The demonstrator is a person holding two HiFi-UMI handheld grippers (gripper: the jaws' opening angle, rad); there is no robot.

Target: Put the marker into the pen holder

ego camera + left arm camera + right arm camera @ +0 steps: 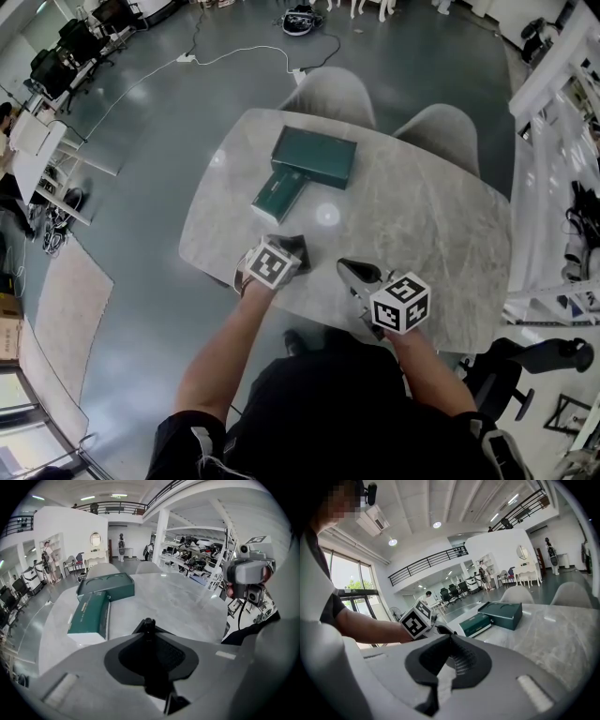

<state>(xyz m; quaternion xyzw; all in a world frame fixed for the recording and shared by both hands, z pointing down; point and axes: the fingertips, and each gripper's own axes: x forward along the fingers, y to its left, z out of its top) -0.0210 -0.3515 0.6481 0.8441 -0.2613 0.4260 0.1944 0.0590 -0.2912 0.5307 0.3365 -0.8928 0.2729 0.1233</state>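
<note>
No marker shows in any view. A dark green tray-like box lies at the far middle of the marble table. A longer green carton with a white end lies against it, nearer me. My left gripper rests at the table's near edge, its tips pressed together and holding nothing. The carton and the tray-like box lie ahead of it to the left. My right gripper is beside it to the right, also shut and empty, and points across at both boxes.
Two grey chairs stand at the table's far side. White shelving runs along the right. Cables and office chairs are on the grey floor beyond. The right half of the tabletop is bare marble.
</note>
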